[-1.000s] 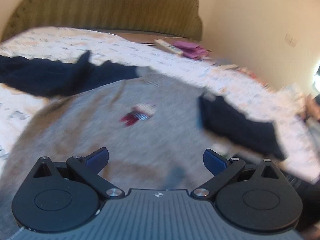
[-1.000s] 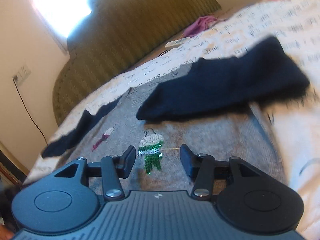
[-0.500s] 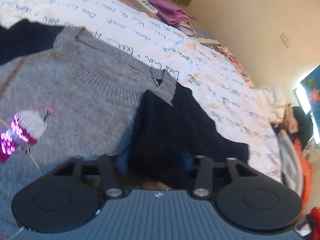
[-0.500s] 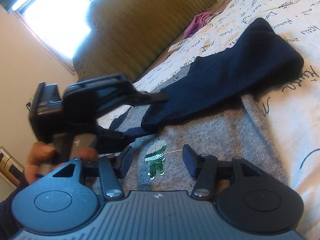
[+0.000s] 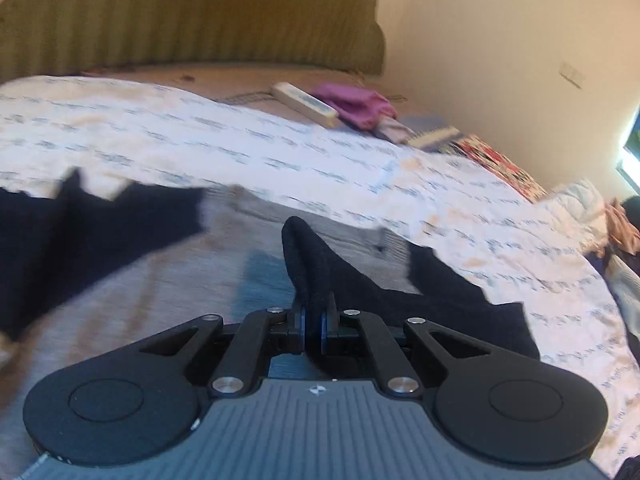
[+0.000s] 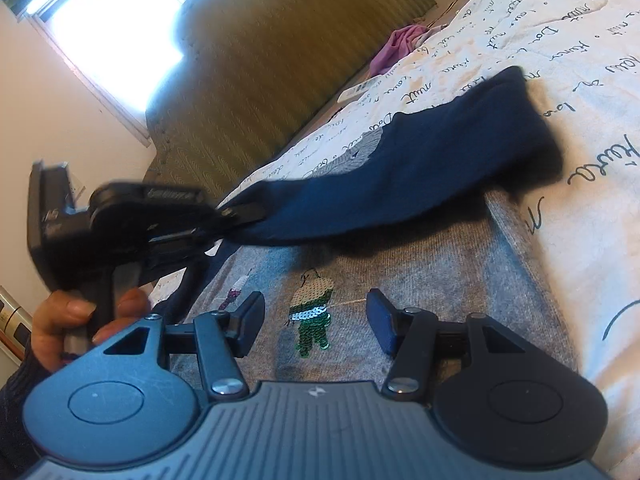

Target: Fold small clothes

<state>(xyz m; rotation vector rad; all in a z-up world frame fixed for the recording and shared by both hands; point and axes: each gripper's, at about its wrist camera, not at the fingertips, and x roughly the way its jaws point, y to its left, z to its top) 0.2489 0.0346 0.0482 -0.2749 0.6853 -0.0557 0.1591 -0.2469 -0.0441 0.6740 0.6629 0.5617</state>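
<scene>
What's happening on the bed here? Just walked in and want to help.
A person is folding a small grey knit sweater spread flat on the script-printed white bedspread. The left gripper is shut on the sweater's navy blue sleeve, lifting it across the body. The right gripper hovers open over the sequinned green figure.

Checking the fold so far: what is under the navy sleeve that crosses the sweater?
Under the navy sleeve lies the grey sweater front, with its green sequin figure uncovered. The grey part directly beneath the sleeve is hidden. The left hand-held gripper pinches the sleeve's end.
</scene>
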